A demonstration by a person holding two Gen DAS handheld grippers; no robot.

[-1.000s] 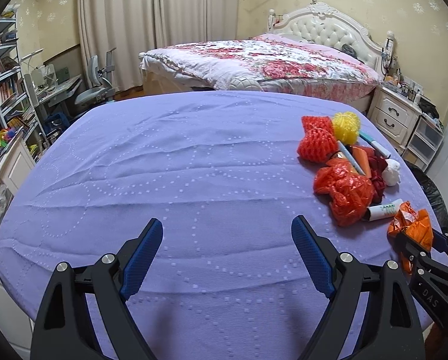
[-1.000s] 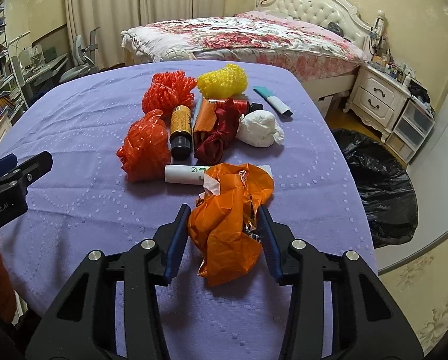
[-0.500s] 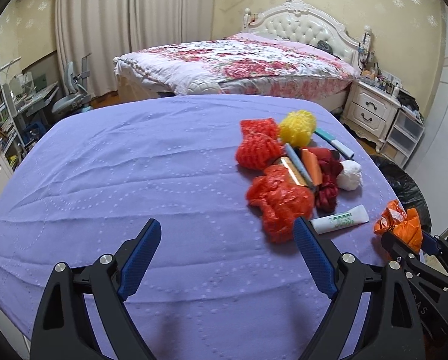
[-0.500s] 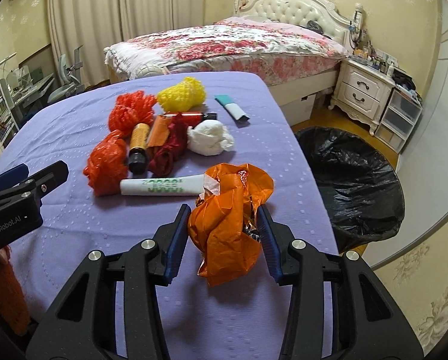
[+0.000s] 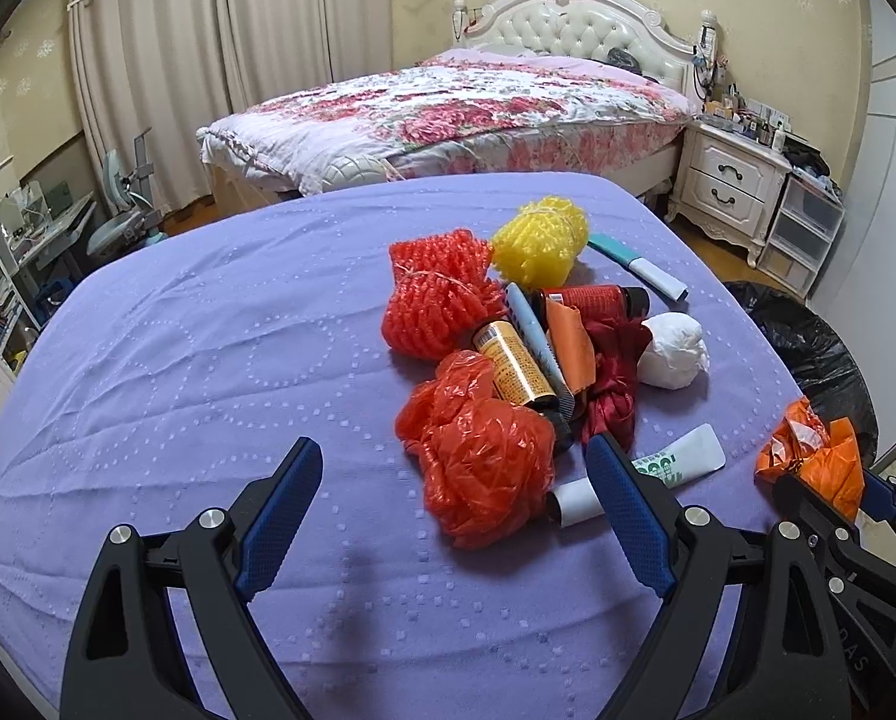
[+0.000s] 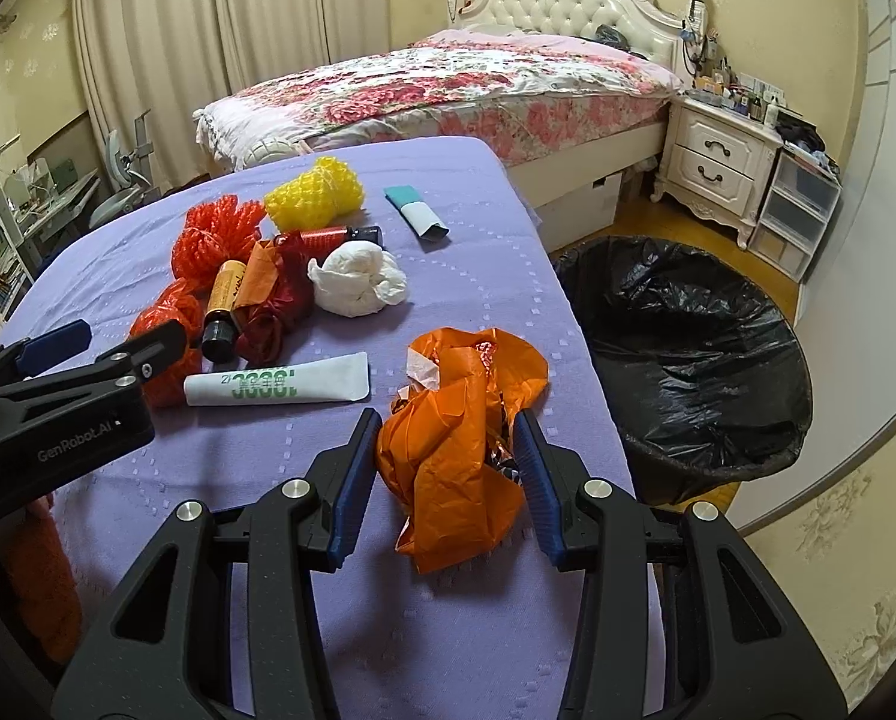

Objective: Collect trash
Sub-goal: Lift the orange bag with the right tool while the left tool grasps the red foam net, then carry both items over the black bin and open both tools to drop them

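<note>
My right gripper (image 6: 448, 438) is shut on a crumpled orange plastic bag (image 6: 454, 426), held above the purple table near its right edge; the same orange bag (image 5: 817, 459) shows at the right of the left wrist view. My left gripper (image 5: 454, 468) stands open over the table, with a crumpled red plastic bag (image 5: 481, 456) just ahead between its fingertips, not touched. A white tube (image 6: 277, 387) lies beside that red bag. Behind are a red net (image 5: 433, 297), a yellow net (image 5: 538, 240), an amber bottle (image 5: 511, 369) and a white paper wad (image 5: 673, 351).
A bin lined with a black bag (image 6: 688, 348) stands on the floor to the right of the table (image 5: 178, 360). A teal and white tube (image 6: 418, 213) lies at the table's far side. A bed (image 5: 448, 114) and a white nightstand (image 5: 730, 189) lie beyond.
Both grippers have swung to the right. The trash pile has come in front of the left gripper, and the black bin has come closer to the right gripper, which keeps its hold on the orange bag.
</note>
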